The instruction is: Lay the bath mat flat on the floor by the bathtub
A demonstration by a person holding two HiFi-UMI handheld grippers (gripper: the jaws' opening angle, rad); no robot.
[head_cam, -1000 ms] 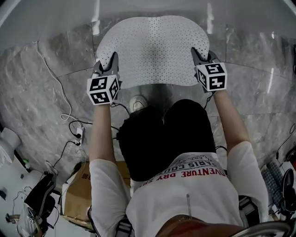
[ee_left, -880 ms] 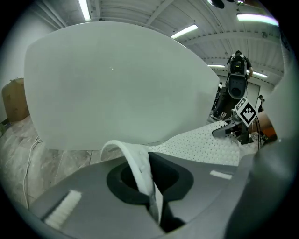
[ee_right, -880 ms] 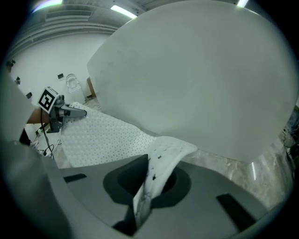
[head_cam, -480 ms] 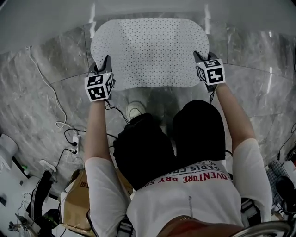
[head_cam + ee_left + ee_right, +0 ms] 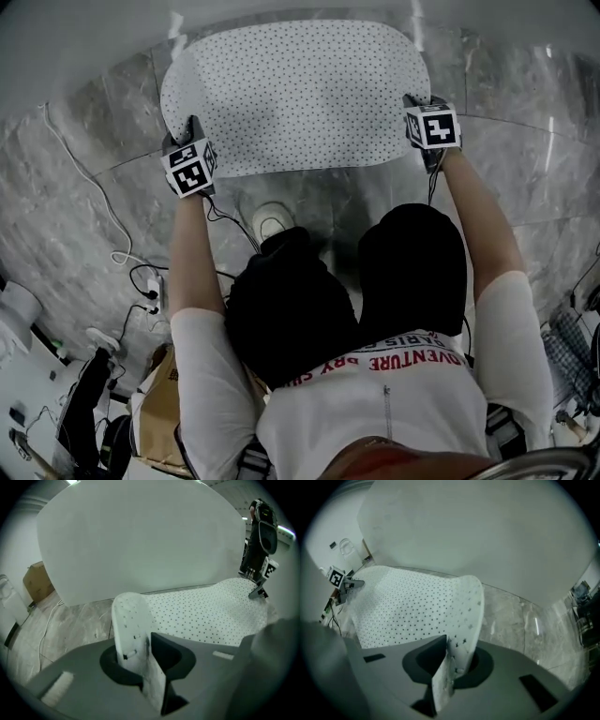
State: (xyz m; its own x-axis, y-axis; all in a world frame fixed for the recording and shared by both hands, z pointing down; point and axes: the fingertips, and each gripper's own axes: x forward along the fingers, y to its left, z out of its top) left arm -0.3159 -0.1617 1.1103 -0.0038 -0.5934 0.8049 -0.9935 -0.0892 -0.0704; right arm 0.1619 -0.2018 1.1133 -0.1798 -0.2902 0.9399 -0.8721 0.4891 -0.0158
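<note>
The bath mat (image 5: 300,89) stretches across the frame's top centre, over the marble floor (image 5: 66,216) beside the bathtub (image 5: 84,28). The left gripper (image 5: 191,131) and right gripper (image 5: 417,101) each pinch a near corner.

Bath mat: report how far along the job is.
Done: the white perforated bath mat is spread out beside the white bathtub. In hand: left gripper and right gripper each pinch a near corner, curled up. Left: lower both corners onto the marble floor, release.
</note>
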